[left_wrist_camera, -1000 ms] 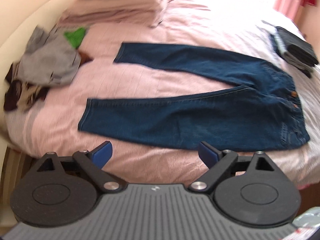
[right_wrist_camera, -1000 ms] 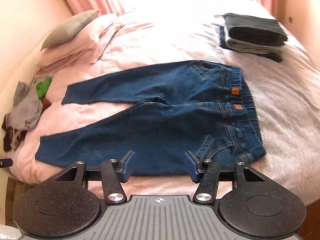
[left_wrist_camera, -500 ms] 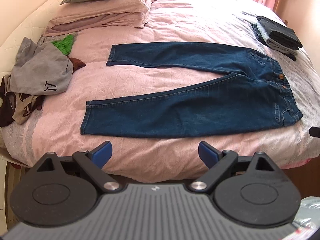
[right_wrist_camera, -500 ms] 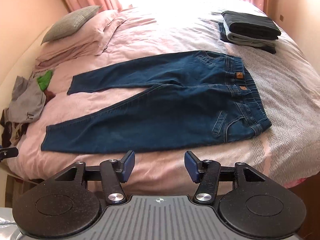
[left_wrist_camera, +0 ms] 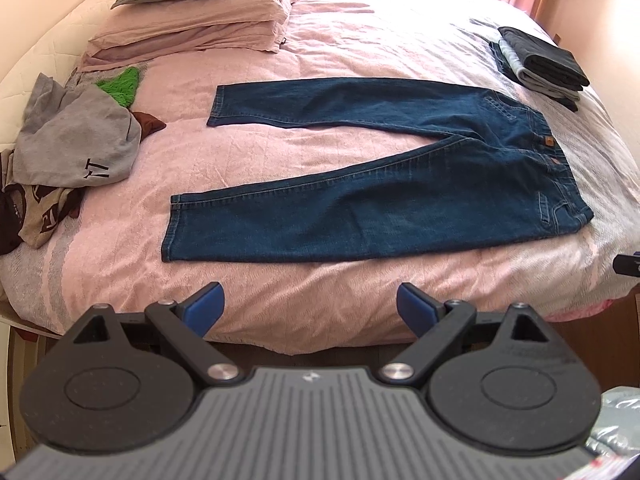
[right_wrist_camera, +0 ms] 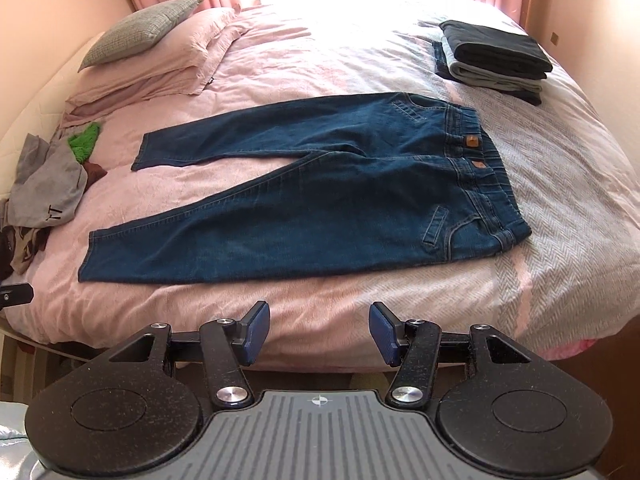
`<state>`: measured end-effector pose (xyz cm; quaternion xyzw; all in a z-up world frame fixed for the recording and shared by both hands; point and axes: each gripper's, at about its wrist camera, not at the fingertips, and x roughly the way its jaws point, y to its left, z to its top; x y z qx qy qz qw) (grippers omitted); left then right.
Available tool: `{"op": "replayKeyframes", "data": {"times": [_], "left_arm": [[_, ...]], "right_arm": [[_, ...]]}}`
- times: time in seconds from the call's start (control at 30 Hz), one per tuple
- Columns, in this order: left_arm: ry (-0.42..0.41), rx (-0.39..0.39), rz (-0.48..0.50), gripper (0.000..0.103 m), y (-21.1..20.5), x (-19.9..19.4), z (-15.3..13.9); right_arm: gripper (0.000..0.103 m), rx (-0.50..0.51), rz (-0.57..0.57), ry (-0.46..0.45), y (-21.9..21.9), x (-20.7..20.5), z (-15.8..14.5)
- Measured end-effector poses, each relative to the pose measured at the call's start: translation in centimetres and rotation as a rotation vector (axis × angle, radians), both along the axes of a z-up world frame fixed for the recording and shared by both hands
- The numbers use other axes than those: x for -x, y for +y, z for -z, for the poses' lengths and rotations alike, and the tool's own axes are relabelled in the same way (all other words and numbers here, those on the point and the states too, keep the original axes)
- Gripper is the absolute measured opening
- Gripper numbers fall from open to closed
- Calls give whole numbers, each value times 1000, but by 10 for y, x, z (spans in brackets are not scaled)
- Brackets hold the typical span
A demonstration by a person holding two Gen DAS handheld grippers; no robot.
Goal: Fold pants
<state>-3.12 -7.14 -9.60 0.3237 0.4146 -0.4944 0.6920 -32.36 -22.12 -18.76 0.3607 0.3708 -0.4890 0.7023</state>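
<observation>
Left wrist view: jeans [left_wrist_camera: 360, 184] lie flat on the bed [left_wrist_camera: 280, 60], legs splayed, so nothing's folded yet. Both my left gripper [left_wrist_camera: 310, 304] and right gripper [right_wrist_camera: 319, 330] hover off the edge, fingers wide, empty.

My left gripper [left_wrist_camera: 310, 306] is a matte black frame: two round discs, triangular cut-outs, silver pivot screws, blue pads [left_wrist_camera: 204, 306] on angled fingers, and a grey ribbed centre plate with a small white mark. My right gripper [right_wrist_camera: 319, 333] matches it, with ribbed blue pads [right_wrist_camera: 256, 332] and a white crosshair mark on its plate.
</observation>
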Motion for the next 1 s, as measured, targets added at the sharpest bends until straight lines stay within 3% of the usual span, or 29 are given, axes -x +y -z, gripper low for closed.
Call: {"op": "replayKeyframes", "data": {"times": [1.0], "left_arm": [[26, -32, 30, 91, 16, -26, 11]], "right_arm": [[52, -38, 9, 28, 22, -25, 10]]}}
